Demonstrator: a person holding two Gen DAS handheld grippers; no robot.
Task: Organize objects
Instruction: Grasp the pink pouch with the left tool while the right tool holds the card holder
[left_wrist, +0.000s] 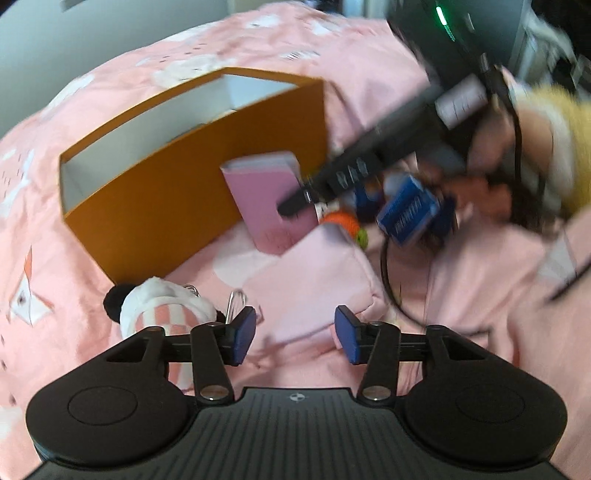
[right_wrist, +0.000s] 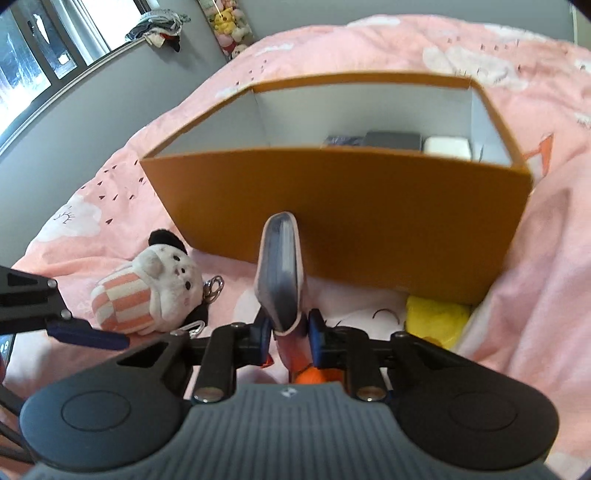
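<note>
A pink notebook (right_wrist: 280, 273) stands on edge in front of the orange box (right_wrist: 332, 221), with my right gripper (right_wrist: 288, 332) shut on its lower end. In the left wrist view the same notebook (left_wrist: 266, 199) leans at the orange box (left_wrist: 166, 192), and the right gripper's black finger (left_wrist: 332, 181) crosses it. My left gripper (left_wrist: 295, 336) is open over the pink bedding, nothing between its blue pads (left_wrist: 243, 336). A white plush toy (left_wrist: 159, 306) with a pink checked body and a key ring lies just left of it.
Inside the box lie a grey item (right_wrist: 393, 140), a white item (right_wrist: 447, 147) and a dark one (right_wrist: 341, 140). A yellow object (right_wrist: 436, 321) sits by the box's right corner. An orange object (left_wrist: 341, 219) and a black cable (left_wrist: 388, 277) lie on the pink bedding (left_wrist: 461, 295).
</note>
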